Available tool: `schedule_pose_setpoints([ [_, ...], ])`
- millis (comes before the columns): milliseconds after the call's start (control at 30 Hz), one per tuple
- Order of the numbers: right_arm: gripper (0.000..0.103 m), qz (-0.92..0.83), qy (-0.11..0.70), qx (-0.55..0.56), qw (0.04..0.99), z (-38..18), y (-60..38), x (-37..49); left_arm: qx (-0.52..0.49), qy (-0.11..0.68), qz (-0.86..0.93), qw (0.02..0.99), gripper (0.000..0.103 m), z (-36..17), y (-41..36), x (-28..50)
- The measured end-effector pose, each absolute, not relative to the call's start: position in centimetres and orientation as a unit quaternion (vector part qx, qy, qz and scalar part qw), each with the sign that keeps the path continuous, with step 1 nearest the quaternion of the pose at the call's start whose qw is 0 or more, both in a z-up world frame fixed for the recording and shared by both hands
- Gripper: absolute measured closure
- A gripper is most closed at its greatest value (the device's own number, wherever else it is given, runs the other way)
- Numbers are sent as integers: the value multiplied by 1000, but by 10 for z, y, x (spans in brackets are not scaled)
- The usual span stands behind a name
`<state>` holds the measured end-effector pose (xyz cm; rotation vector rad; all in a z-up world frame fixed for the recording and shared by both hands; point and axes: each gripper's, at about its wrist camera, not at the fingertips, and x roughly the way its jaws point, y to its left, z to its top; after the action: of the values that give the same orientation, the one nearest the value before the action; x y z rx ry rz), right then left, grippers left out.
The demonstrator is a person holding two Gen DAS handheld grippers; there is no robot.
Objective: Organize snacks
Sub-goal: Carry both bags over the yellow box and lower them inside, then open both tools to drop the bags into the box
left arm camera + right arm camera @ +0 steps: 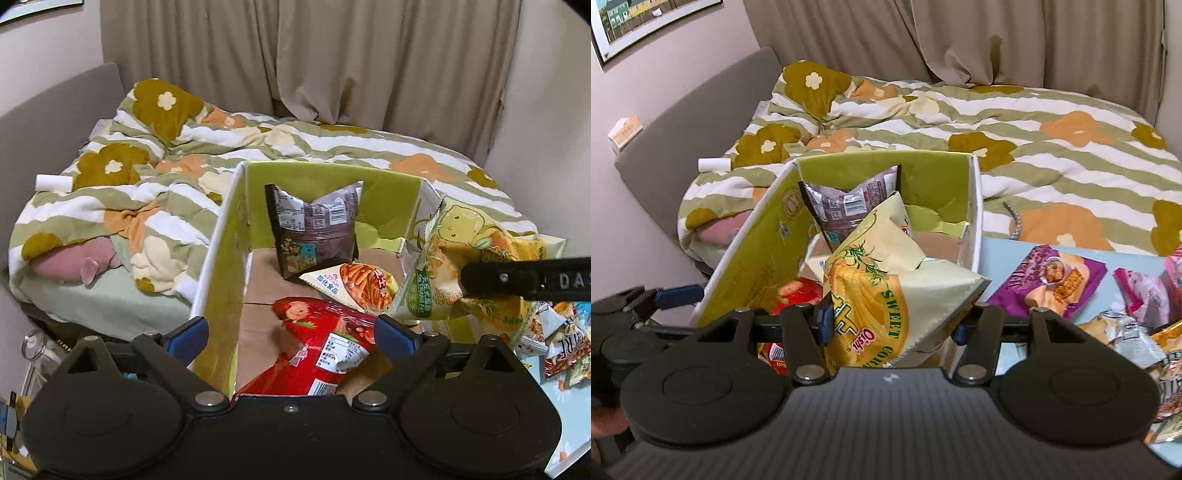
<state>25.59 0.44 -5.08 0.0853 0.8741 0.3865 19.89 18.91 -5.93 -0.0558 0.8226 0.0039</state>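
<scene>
1. My left hand-held gripper (291,330) hangs over the near end of the green-lined cardboard box (218,258), its blue-padded jaws spread wide and gripping nothing.
2. Directly beneath those jaws, on the box's brown floor, lies the red snack bag (317,347), clear of both pads.
3. Deeper inside the box, a small orange-stick packet (354,288) rests just past the red bag, and a dark purple bag (314,229) stands upright near the far wall.
4. My right hand-held gripper (890,323) pinches the yellow sweet-corn bag (879,306) between its jaws, holding it above the box's right wall, partly over the opening.
5. Right of the box, on the light blue worktop (1004,254), loose snacks wait: a purple packet (1049,280) nearest the box, a pink packet (1145,295) further out.
6. Behind the box stretches a bed with a striped, flowered quilt (1052,110), backed by beige curtains (332,55).
</scene>
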Motion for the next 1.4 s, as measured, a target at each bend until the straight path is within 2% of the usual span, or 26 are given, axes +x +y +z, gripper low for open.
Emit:
schedule_pose_setpoints([
  [433, 28, 239, 429, 53, 870, -58, 8, 254, -25, 388, 54, 920, 4, -52, 190, 181],
  [467, 26, 241, 430, 57, 868, -60, 8, 254, -26, 388, 56, 919, 4, -52, 190, 181],
  [500, 15, 244, 429, 64, 868, -61, 8, 254, -26, 389, 57, 919, 4, -53, 190, 181],
  [533, 0, 246, 426, 71, 867, -62, 7, 253, -27, 390, 57, 919, 4, -54, 189, 181],
  [900, 0, 222, 384, 65, 894, -58, -3, 245, -24, 390, 44, 919, 4, -55, 185, 177],
  [1400, 0, 182, 366, 85, 909, -40, -27, 211, 0, 360, -3, 933, 4, -39, 173, 170],
])
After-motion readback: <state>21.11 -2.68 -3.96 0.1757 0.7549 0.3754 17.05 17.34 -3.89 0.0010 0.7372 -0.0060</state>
